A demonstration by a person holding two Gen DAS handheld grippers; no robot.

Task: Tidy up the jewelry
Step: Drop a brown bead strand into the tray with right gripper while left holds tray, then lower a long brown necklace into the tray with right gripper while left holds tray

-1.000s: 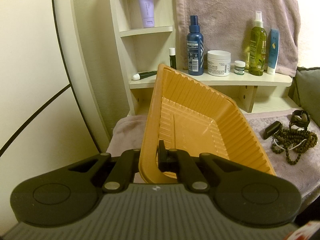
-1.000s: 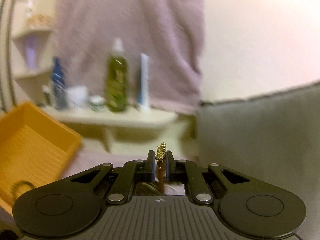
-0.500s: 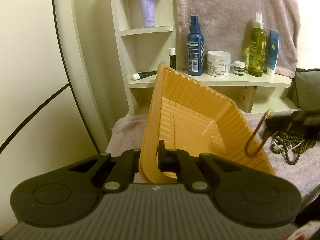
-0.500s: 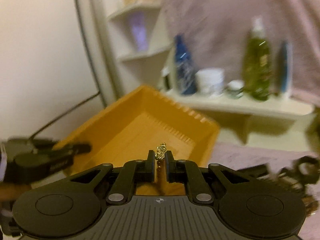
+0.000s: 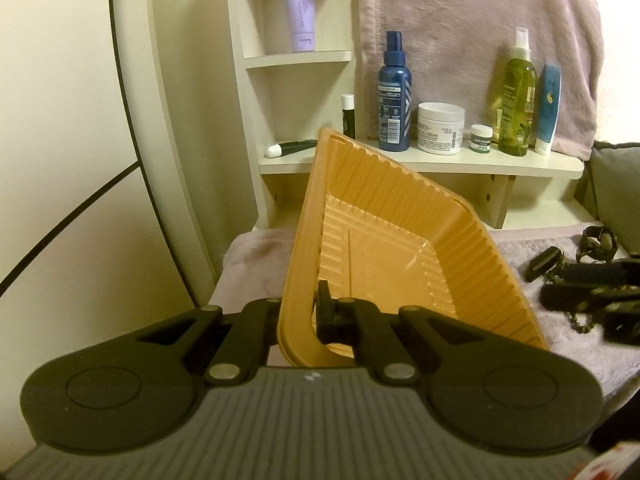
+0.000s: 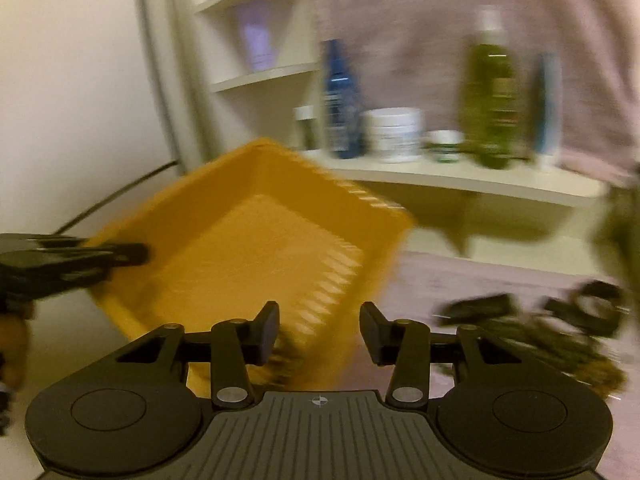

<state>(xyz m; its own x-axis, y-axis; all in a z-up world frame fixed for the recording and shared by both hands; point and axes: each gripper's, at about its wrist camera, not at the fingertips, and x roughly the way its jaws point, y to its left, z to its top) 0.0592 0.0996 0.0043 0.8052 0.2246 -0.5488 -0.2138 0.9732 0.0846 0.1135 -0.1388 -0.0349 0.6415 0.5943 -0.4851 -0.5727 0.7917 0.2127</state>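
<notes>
My left gripper (image 5: 308, 312) is shut on the near rim of an orange ribbed plastic tray (image 5: 400, 240) and holds it tilted up on the mauve cloth. In the right wrist view the tray (image 6: 256, 248) is ahead and left, with the left gripper (image 6: 132, 254) at its left edge. My right gripper (image 6: 319, 332) is open and empty just off the tray's near right corner; that view is blurred. It shows at the right edge of the left wrist view (image 5: 576, 284). Dark bead necklaces and a black bracelet (image 6: 576, 332) lie on the cloth to the right.
A cream shelf (image 5: 440, 164) behind the tray carries a blue spray bottle (image 5: 394, 92), a white jar (image 5: 440, 128), a small jar, a green bottle (image 5: 518, 92) and a blue tube. A mauve towel hangs above. A grey cushion (image 5: 616, 184) is at the right.
My right gripper held a small gold piece, swung left over the tray and has opened; the gold piece is no longer between its fingers. The left gripper and tray have stayed still.
</notes>
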